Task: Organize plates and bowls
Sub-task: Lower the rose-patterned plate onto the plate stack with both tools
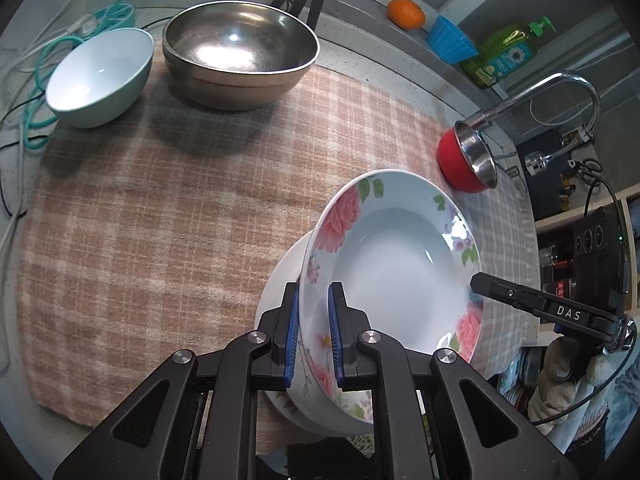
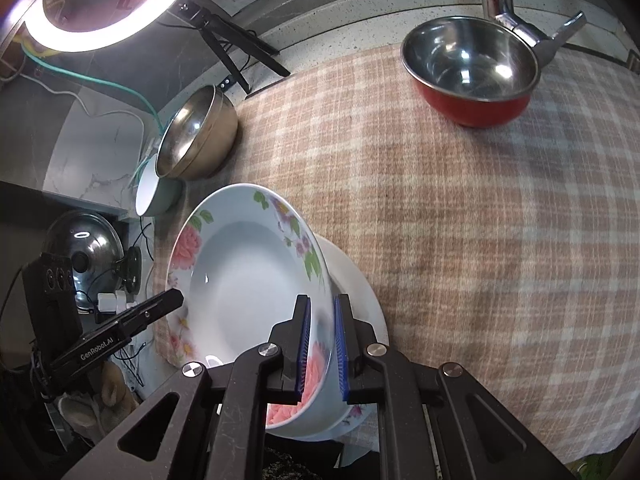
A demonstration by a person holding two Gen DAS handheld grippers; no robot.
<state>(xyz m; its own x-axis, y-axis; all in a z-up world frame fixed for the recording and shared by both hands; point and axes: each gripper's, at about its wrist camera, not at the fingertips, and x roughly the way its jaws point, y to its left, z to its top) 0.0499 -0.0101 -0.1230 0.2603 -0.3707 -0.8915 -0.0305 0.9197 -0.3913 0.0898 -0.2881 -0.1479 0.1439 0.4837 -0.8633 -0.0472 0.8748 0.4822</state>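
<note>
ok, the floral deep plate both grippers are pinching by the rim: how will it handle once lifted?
The floral deep plate looks like glazed ceramic or melamine: rigid, no flex. Its glossy rim probably slides easily between the left gripper and right gripper, each gripping only a narrow edge. It already sits tilted over the white plate, so it may pivot; chipping is possible if it's ceramic.

Two plates, three bowls

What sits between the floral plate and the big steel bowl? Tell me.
Nothing: only bare checked cloth lies between the floral plate and the big steel bowl, shown best in the left wrist view.
</note>
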